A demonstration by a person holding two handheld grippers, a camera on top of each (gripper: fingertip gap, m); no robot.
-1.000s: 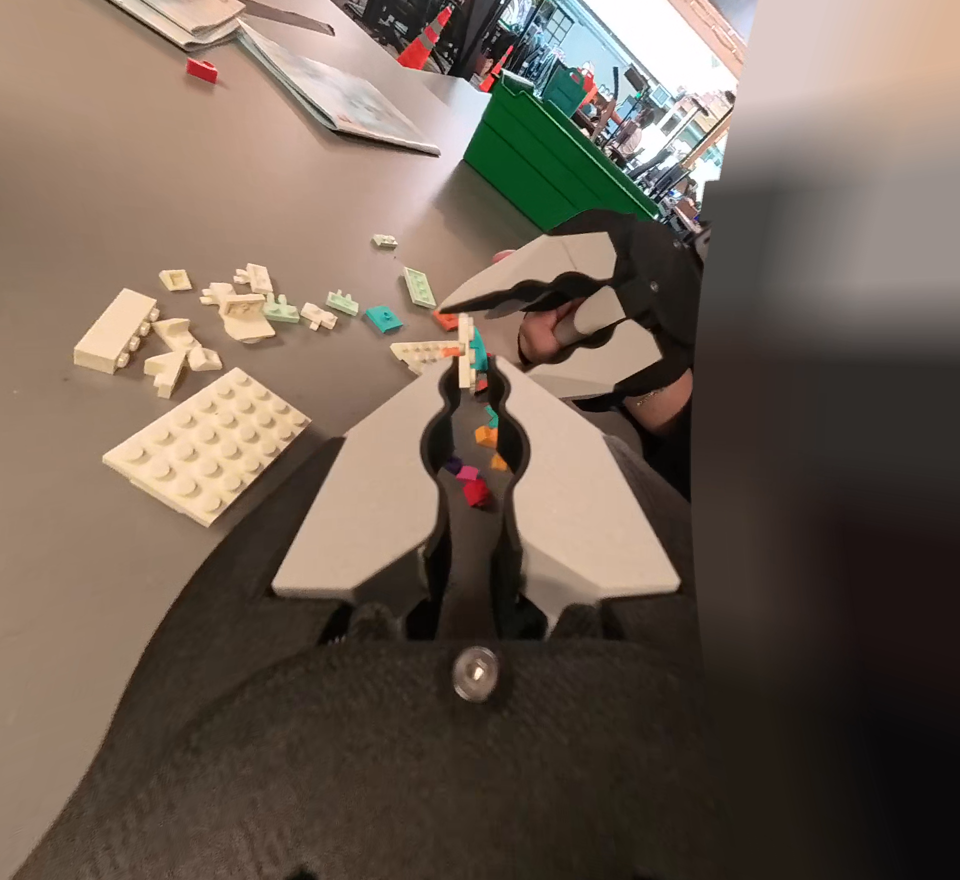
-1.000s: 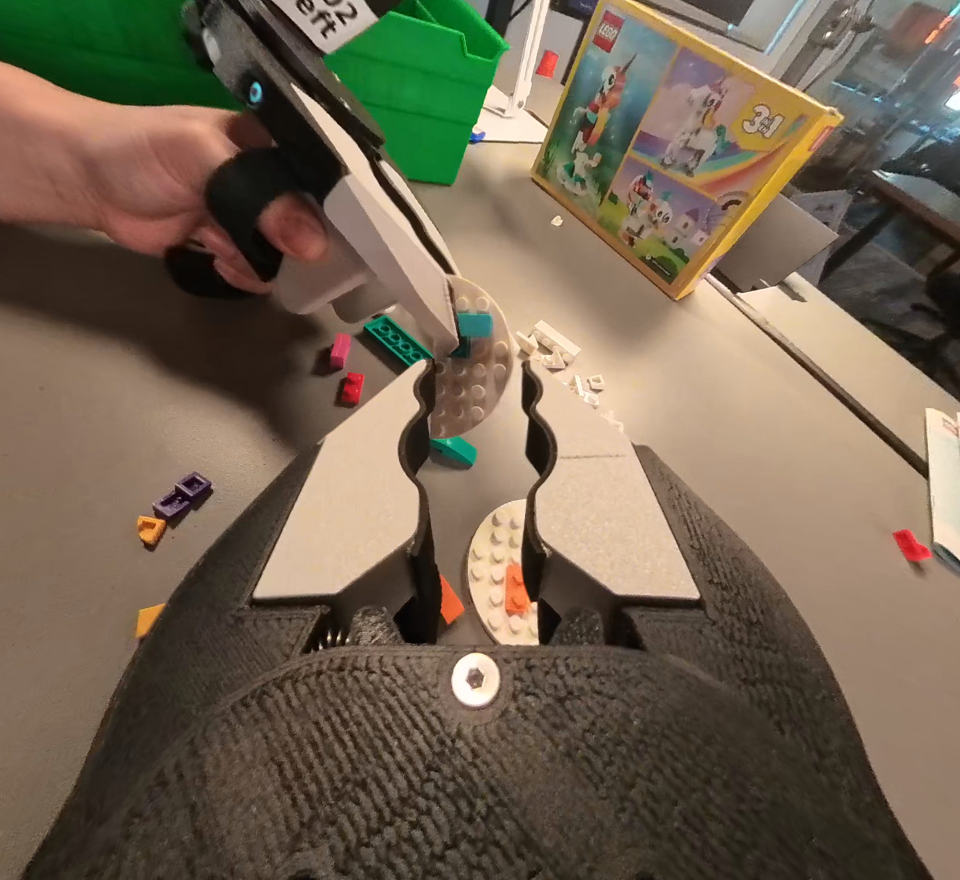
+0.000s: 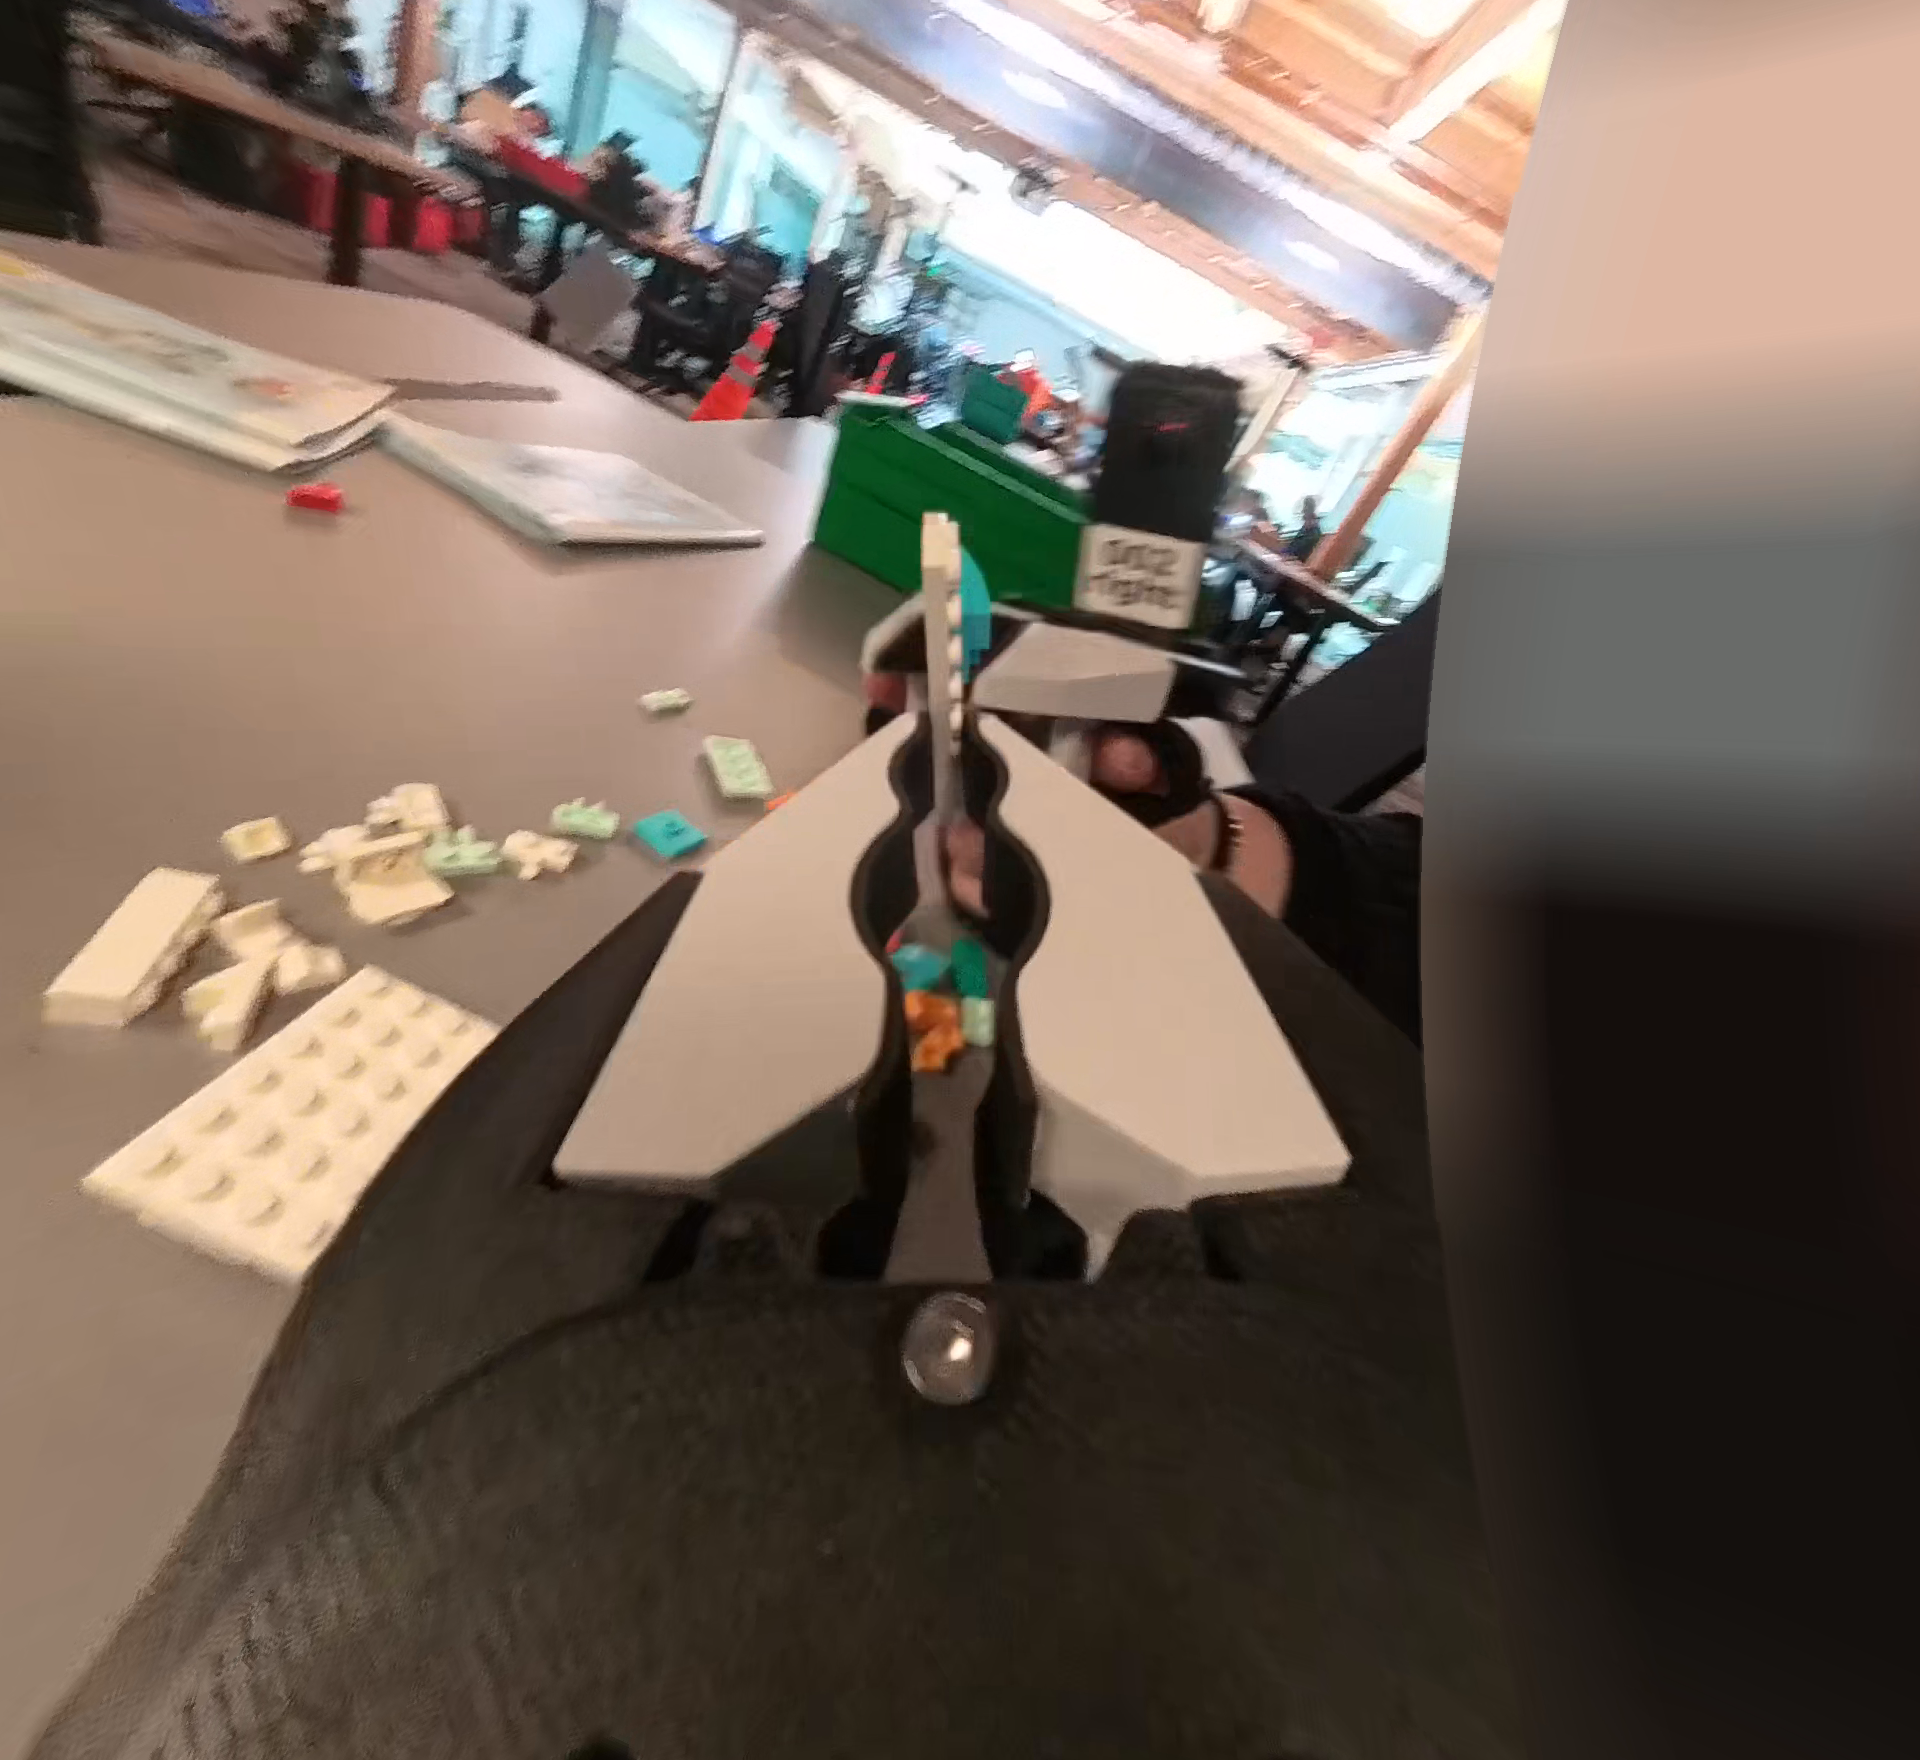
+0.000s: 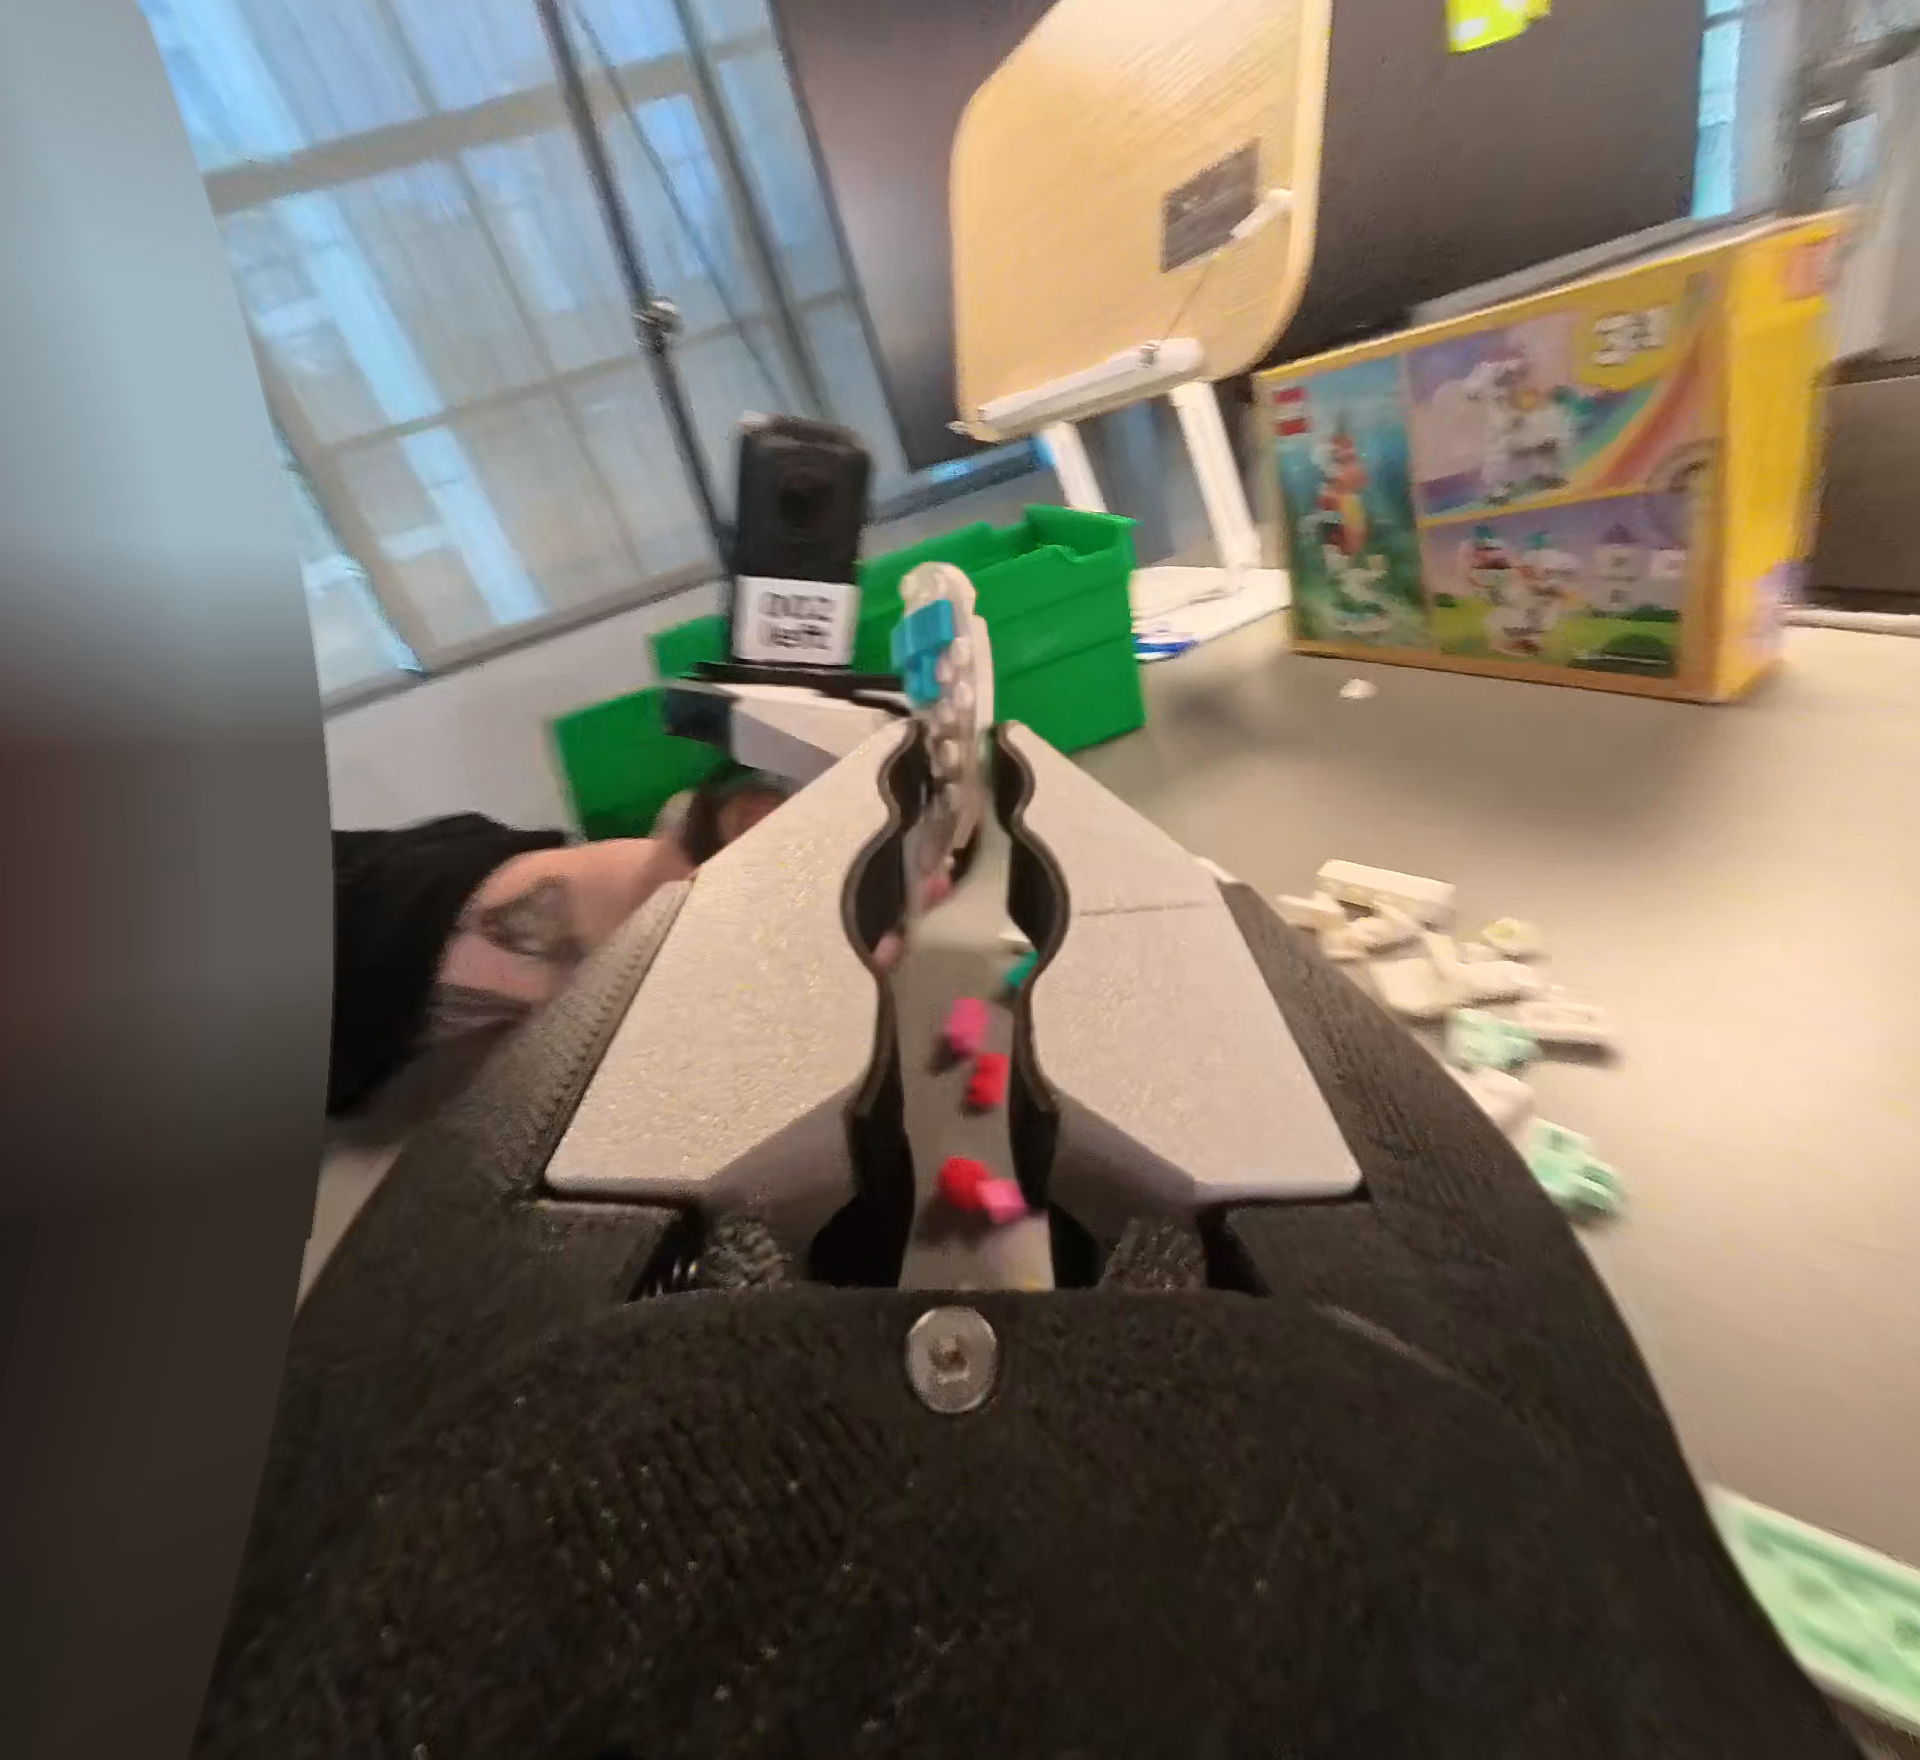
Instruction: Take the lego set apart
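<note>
A round white studded plate [image 3: 940, 609] with a teal brick [image 3: 975, 614] stuck on it is held edge-on above the grey table. My left gripper [image 3: 943, 723] is shut on its lower edge. My right gripper [image 4: 956, 734] faces it from the other side, and its jaws are closed in on the same plate [image 4: 961, 661], just under the teal brick [image 4: 923, 635]. Each gripper shows in the other's view: the right one in the left wrist view [image 3: 1081, 676], the left one in the right wrist view [image 4: 790, 723]. A hand holds each.
A large white plate [image 3: 301, 1118] and loose white and mint pieces [image 3: 395, 858] lie on the table at left. Small orange and teal pieces [image 3: 940, 993] and pink and red ones [image 4: 977, 1056] lie under the grippers. Green bins [image 4: 1039, 630], booklets [image 3: 582, 484] and the yellow set box [image 4: 1538, 484] stand farther back.
Both grippers have risen and tilted up with the round plate between them. The right gripper's jaws, open around the plate before, have closed in on it.
</note>
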